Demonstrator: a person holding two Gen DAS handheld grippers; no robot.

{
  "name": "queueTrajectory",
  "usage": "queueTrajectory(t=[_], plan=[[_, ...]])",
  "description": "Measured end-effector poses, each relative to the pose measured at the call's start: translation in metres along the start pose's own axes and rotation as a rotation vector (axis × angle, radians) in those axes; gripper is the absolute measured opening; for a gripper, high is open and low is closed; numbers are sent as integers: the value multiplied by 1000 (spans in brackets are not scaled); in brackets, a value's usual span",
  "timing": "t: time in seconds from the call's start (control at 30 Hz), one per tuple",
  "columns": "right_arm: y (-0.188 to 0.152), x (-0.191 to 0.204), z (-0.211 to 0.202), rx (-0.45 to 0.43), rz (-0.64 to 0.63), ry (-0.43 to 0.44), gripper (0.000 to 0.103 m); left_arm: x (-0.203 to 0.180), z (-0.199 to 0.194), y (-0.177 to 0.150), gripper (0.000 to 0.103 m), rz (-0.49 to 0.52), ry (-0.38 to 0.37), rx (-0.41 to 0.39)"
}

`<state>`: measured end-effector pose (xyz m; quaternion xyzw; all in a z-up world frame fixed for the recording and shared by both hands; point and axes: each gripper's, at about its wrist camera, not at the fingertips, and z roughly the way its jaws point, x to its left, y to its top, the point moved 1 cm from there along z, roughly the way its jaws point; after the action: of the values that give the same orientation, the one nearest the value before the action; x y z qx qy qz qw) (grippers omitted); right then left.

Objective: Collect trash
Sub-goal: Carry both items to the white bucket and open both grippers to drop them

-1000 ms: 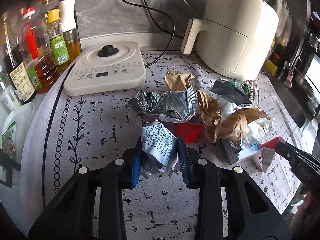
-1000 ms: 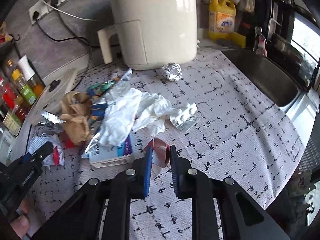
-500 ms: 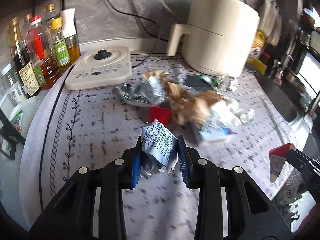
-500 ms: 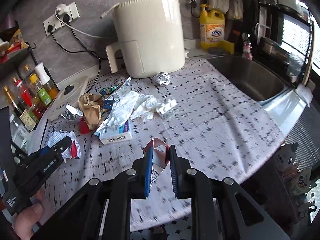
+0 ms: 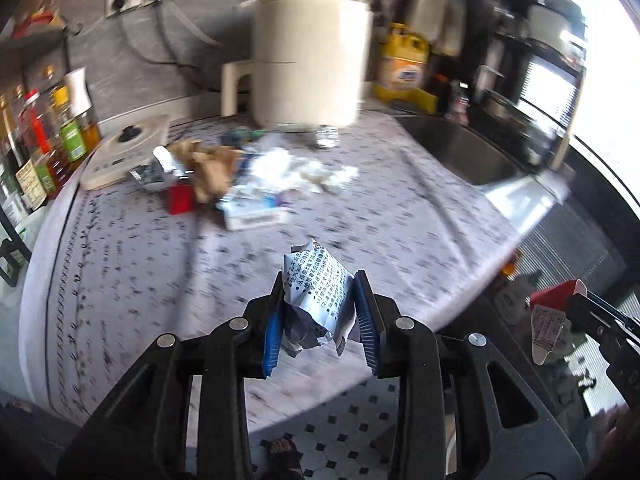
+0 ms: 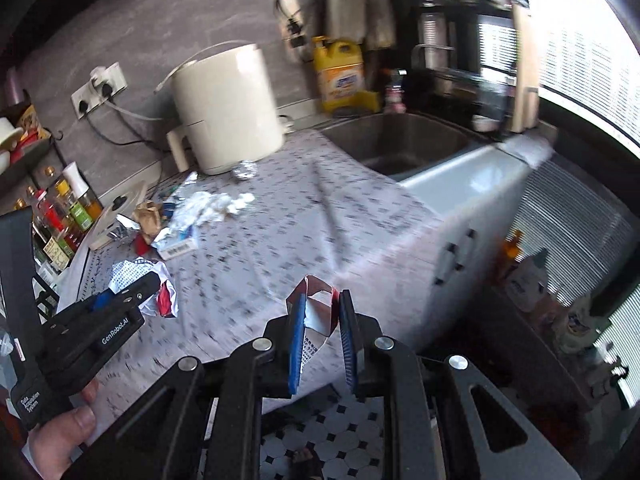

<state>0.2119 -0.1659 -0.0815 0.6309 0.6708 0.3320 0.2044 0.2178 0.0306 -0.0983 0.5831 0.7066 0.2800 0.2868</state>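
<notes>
Left gripper [image 5: 318, 312] was pinching a crumpled printed paper wad [image 5: 316, 280] between its blue pads, wad bulging out above the tips. Right gripper [image 6: 320, 340] had its jaws nearly closed on a flattened red-and-white carton scrap [image 6: 316, 312], gripped across the fold. Both loads were off the counter, out past its front edge with the tiled floor [image 6: 340, 432] showing below.

Rest of the trash sat in a pile at about 10 o'clock in the right wrist view: brown paper [image 6: 148, 216], white tissue [image 6: 212, 204], small white box [image 6: 178, 244], foil ball [image 6: 245, 170] just in front of the air fryer [image 6: 226, 108].

Handling guess: both pieces look light and soft. The wad should compress, so hold across its bulk. The carton scrap looks thin and probably slips or swings if pinched at a corner, so keep the pads on the folded spine. The tissue will likely tear or trail; grab it at the bunched middle.
</notes>
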Motion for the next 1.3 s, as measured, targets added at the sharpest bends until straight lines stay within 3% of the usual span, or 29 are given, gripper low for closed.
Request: queueTrajectory(t=[0.57, 0.63, 0.67, 0.7, 0.73, 1.3], plan=[[-76, -140, -75, 19, 181, -177, 19, -147, -38, -69, 33, 160, -173, 58], [-85, -155, -78, 32, 196, -200, 26, -160, -40, -78, 33, 173, -190, 70], [-88, -160, -78, 42, 203, -206, 33, -167, -41, -84, 33, 183, -200, 79], [-93, -167, -80, 50, 216, -210, 47, -174, -41, -89, 33, 191, -208, 86], [-98, -174, -82, 51, 227, -219, 49, -180, -41, -93, 33, 197, -216, 94], [-171, -249, -107, 153, 349, -353, 53, -266, -9, -180, 35, 317, -332, 286]])
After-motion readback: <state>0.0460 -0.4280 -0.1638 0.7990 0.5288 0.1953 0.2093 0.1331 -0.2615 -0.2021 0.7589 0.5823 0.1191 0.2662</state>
